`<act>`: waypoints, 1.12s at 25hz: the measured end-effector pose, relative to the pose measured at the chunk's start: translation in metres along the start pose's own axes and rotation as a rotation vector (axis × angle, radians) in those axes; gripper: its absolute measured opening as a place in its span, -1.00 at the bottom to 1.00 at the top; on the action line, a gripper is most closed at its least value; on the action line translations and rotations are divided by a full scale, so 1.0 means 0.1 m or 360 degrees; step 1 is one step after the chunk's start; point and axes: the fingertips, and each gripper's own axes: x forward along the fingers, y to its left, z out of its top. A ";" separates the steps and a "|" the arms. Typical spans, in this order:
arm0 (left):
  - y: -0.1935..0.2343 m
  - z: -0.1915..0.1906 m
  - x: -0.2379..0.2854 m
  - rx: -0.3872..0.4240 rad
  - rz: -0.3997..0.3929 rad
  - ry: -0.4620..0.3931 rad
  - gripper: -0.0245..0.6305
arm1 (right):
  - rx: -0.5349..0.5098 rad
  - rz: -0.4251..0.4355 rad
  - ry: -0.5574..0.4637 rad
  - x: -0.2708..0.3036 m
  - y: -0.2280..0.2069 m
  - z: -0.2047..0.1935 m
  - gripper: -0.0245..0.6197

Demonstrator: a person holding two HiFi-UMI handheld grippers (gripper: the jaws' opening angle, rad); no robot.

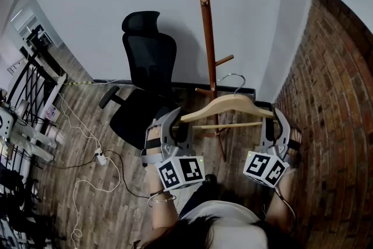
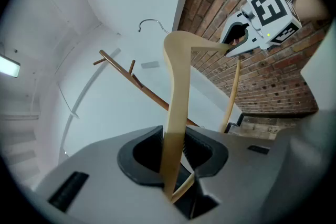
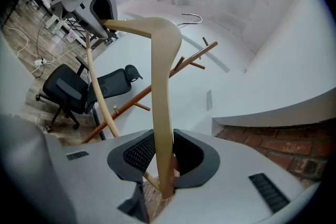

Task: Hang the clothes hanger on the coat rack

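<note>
Before wooden coat rack (image 1: 206, 20), curved pale-wood clothes hanger (image 1: 227, 103), wire hook (image 1: 233, 74)

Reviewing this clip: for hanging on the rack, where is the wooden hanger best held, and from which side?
By its two shoulder tips, from the person's side, as the left gripper and right gripper hold the hanger now. The arms are slim enough for the jaws, and this leaves the wire hook free, toward the coat rack.

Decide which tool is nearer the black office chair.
Left. The left tool grips the hanger beside the office chair; the right tool grips its far end, past the coat rack, near the brick wall.
</note>
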 end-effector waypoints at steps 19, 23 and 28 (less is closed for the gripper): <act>0.17 -0.20 0.57 -0.0020 -0.0033 -0.0016 -0.60 | -0.0013 -0.0035 -0.0004 0.57 0.08 0.16 -0.56; 0.23 -0.26 0.69 -0.0022 -0.0029 -0.0017 -0.60 | -0.0015 -0.0039 -0.0009 0.70 0.10 0.22 -0.56; 0.32 -0.29 0.84 -0.0019 -0.0032 -0.0036 -0.60 | -0.0014 -0.0055 0.0005 0.86 0.09 0.29 -0.56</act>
